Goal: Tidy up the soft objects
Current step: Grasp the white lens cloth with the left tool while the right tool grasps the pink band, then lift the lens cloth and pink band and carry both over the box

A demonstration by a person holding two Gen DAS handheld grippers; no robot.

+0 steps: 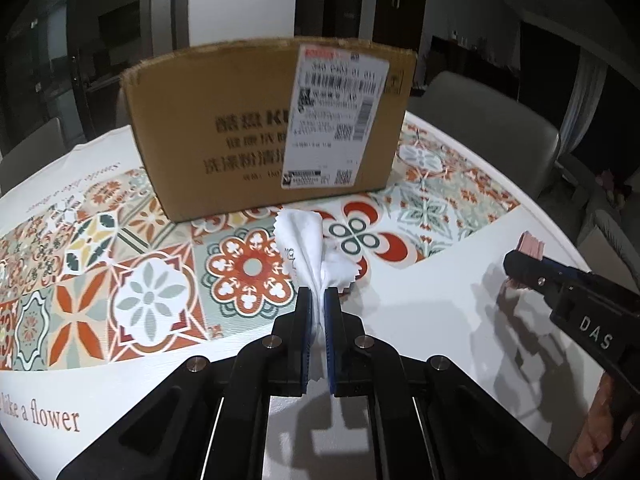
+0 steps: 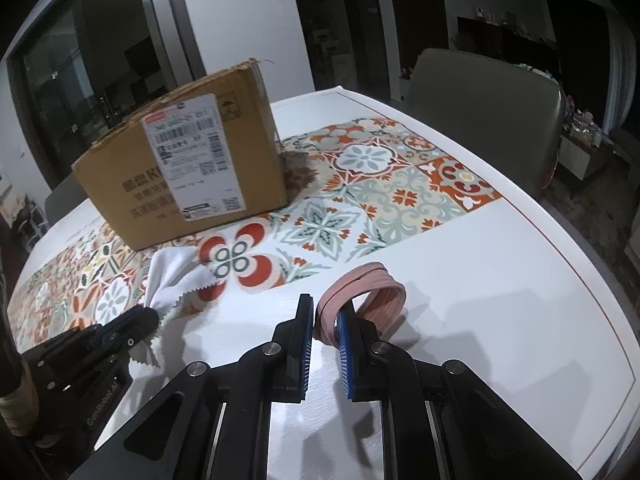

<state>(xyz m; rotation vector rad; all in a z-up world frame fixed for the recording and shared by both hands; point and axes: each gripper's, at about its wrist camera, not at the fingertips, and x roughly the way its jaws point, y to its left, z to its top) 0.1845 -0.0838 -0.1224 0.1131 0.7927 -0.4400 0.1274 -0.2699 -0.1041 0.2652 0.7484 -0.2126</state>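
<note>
My left gripper [image 1: 319, 294] is shut on a white cloth [image 1: 302, 244] with zigzag edges, bunched between the blue pads and lifted off the patterned table. From the right wrist view the same cloth [image 2: 172, 276] fans out beyond the left gripper [image 2: 150, 316]. My right gripper [image 2: 326, 308] is shut on a coiled pink band [image 2: 360, 292], pinching one side of the loop. In the left wrist view the right gripper [image 1: 516, 260] shows at the right edge with the pink band [image 1: 532, 244] at its tip. A cardboard box [image 1: 264, 124] stands behind both.
The cardboard box [image 2: 188, 168] carries a white shipping label and sits on the tiled mat [image 2: 380, 184] of a white table [image 2: 500, 300]. A grey chair [image 2: 480, 88] stands at the far side. Dark cabinets and doors fill the background.
</note>
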